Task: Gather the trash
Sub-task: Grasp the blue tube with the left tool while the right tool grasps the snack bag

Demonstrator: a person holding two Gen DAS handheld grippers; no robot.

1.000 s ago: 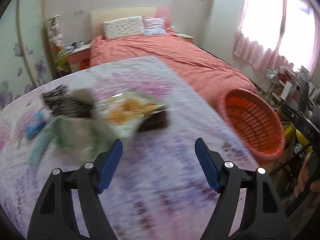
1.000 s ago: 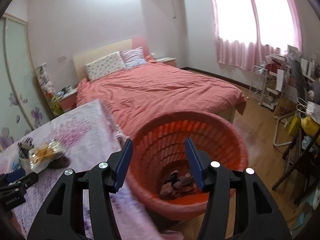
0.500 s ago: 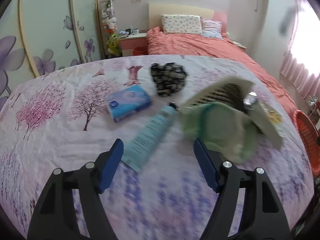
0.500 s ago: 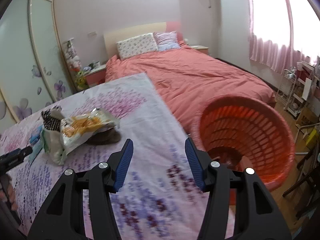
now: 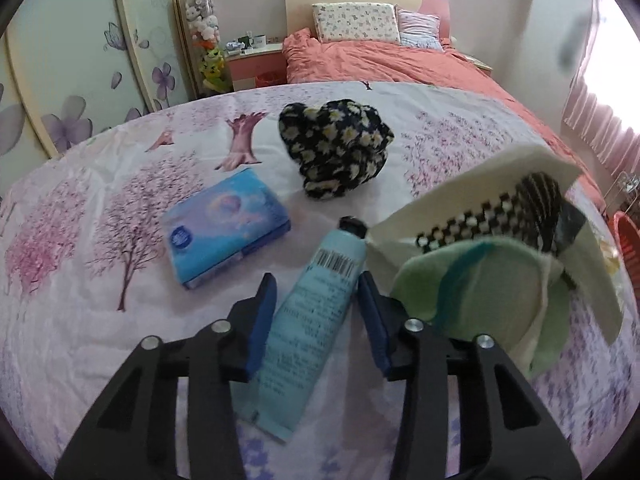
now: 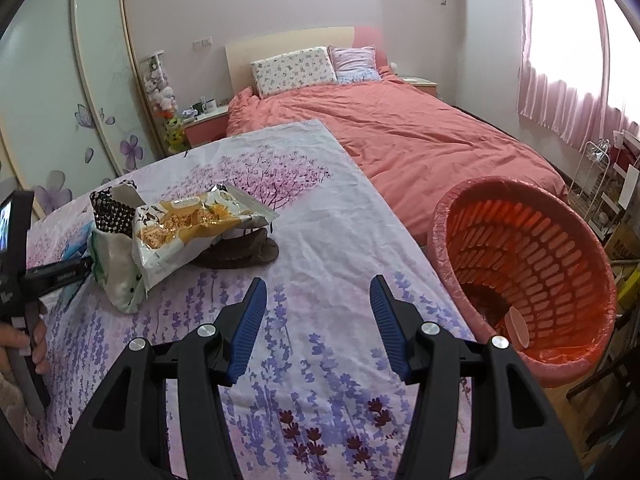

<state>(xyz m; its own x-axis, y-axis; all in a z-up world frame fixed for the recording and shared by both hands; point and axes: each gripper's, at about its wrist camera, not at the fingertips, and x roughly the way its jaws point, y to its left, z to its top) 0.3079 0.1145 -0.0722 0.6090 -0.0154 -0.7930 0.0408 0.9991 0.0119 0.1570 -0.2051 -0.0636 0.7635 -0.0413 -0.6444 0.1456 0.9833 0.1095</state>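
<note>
Left gripper [image 5: 316, 316] is low over the floral cloth [image 5: 100, 320], its blue pads spread a bit wider than the pale blue tube [image 5: 308, 320] lying between them, and whether either pad touches the tube, I cannot tell. The tube lies flat, long axis running from its crimped end near the camera, away and slightly right to its black cap [image 5: 352, 227]; barcode side up, the finer print too blurred to read. Just left of it sits a blue tissue pack [image 5: 226, 224], and beyond the cap a dark daisy-print cloth [image 5: 336, 148] in a heap. Crowding the right pad is a green and white bag [image 5: 492, 280], soft with blur, with a black-and-white checked piece showing behind it; what that is stays unclear. Only a sliver of the orange basket [image 5: 628, 240] peeks in at the frame's right edge. Over on the other side, the right gripper [image 6: 318, 320] hovers above the cloth with its jaws wide apart and nothing between them. Ahead and left of it lies a yellow snack wrapper [image 6: 200, 224], propped on the bag and a brown item half hidden beneath. The orange basket [image 6: 520, 240] stands off the table's right edge, tilted toward the camera, its contents hard to make out.
</note>
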